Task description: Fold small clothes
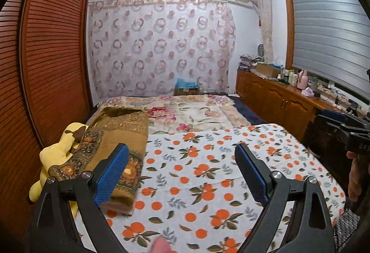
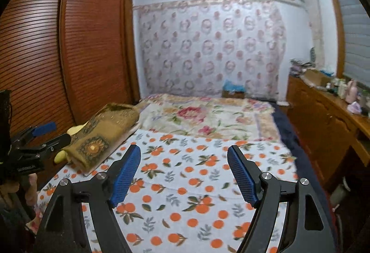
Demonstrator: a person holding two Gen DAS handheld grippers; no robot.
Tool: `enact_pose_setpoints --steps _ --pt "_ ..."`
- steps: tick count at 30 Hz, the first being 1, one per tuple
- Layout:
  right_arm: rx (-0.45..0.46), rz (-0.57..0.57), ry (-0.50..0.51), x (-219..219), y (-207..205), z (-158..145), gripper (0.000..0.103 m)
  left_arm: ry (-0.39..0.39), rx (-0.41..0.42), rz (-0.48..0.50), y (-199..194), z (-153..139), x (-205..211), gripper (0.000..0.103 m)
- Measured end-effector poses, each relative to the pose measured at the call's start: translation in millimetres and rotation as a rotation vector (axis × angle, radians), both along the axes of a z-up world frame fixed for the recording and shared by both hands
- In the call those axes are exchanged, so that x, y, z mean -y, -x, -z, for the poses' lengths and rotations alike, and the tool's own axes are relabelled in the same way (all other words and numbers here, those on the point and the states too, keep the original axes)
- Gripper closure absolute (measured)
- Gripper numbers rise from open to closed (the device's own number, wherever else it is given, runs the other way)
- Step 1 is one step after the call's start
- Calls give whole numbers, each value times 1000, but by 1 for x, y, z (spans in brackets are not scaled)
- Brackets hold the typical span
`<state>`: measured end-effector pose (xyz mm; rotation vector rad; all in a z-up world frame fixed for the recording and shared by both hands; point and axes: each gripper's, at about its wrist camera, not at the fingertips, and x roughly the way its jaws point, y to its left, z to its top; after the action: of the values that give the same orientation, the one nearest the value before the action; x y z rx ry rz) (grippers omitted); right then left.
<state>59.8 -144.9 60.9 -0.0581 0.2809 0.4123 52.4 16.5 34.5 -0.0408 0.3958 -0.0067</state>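
Two claws hover above a bed whose near half wears an orange-print sheet. Ahead and to the left of the left claw lies a folded brown patterned cloth, with a yellow plush toy just beside its outer edge. Both the left claw and the right claw are released, blue pads spread wide, nothing between them. No small garment shows under either claw.

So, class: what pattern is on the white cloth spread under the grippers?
Oranges with green leaves on the white cloth, clearest in the left wrist view.
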Motion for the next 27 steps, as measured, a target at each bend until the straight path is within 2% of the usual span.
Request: enact_pose_setpoints --steps 8,27 --pt "22 41 -27 -2 29 8 24 -12 6 -7 9 -9 12 10" --pt "16 73 -34 -3 28 7 24 -24 16 -20 16 -12 12 10"
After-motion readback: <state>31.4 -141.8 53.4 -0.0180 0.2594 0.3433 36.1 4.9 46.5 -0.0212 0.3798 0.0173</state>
